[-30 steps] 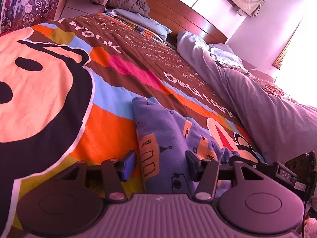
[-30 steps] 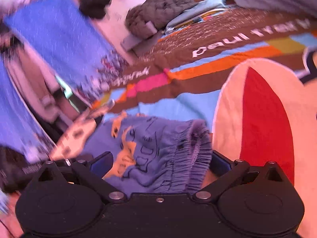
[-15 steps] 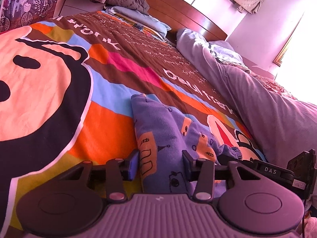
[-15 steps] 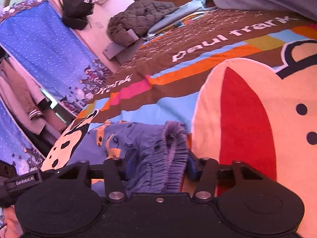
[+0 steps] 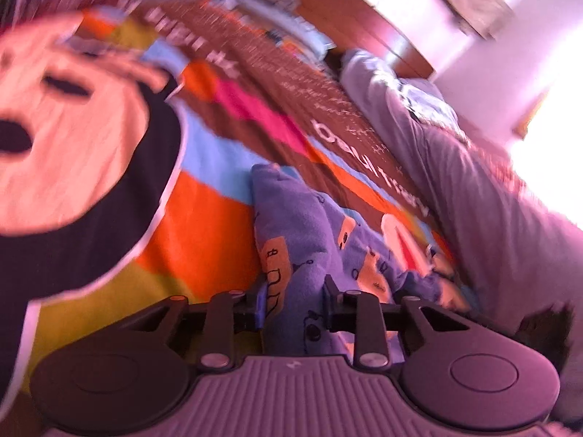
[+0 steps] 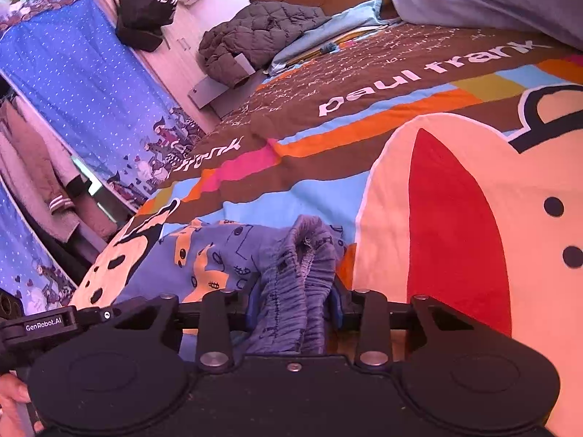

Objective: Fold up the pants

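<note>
Fingers (image 5: 259,302) closing — pants (image 5: 291,225) lengthwise between grippers.

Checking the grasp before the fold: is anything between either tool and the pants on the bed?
Nothing visible. The left tool and the right tool are both closing with folds of the pants bunched directly between their fingers. Only the bedspread lies under the cloth, with no other object in the gap.

Both wrist cameras sit low and close over the bed (image 6: 455,189), looking down along their fingers toward the far headboard (image 5: 364,18). Both views share the blue pants (image 5: 302,240) and the striped bedspread.
</note>
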Action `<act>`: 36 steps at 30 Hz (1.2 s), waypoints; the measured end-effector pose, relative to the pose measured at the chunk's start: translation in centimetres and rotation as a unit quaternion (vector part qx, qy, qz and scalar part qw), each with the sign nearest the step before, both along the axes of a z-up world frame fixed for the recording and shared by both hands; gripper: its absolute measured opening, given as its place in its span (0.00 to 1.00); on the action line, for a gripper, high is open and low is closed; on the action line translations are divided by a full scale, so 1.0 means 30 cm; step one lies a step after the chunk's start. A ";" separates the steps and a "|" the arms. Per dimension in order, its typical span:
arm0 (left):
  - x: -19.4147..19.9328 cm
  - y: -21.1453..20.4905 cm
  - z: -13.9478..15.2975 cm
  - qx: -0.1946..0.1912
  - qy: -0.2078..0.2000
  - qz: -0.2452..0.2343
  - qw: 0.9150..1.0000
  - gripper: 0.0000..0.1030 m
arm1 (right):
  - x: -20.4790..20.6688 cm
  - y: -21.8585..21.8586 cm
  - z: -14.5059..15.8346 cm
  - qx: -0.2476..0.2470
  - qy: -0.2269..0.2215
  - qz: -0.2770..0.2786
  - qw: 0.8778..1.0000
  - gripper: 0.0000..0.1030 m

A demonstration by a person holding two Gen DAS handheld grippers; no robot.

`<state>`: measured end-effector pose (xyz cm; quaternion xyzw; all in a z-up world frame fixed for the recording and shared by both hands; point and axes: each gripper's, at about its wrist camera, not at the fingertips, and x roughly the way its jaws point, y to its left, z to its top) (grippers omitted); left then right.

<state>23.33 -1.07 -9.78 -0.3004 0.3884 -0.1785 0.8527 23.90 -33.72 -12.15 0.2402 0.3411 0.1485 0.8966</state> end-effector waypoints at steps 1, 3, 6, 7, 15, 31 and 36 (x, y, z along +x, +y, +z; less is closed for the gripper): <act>0.005 0.016 -0.007 -0.019 0.015 0.005 1.000 0.26 | -0.002 0.003 0.004 0.004 0.003 -0.002 1.000 0.35; 0.004 0.044 -0.010 -0.043 0.036 0.018 0.998 0.24 | -0.008 0.013 0.019 0.001 0.001 -0.003 1.000 0.33; -0.030 0.041 0.017 -0.026 0.026 0.026 0.999 0.22 | -0.029 0.034 0.051 0.006 -0.013 -0.003 1.000 0.30; -0.045 0.033 0.031 -0.012 0.019 0.026 0.999 0.21 | -0.037 0.045 0.064 0.004 -0.018 -0.002 1.000 0.29; -0.109 0.057 0.105 0.021 0.011 0.036 0.999 0.21 | -0.108 0.177 0.184 -0.052 -0.063 0.027 0.996 0.27; -0.100 0.402 0.231 0.045 0.002 0.125 0.991 0.21 | -0.034 0.548 0.273 -0.047 -0.097 0.080 0.991 0.26; -0.063 0.500 0.182 0.058 0.036 0.132 0.989 0.21 | 0.026 0.664 0.235 -0.050 -0.077 0.096 0.991 0.26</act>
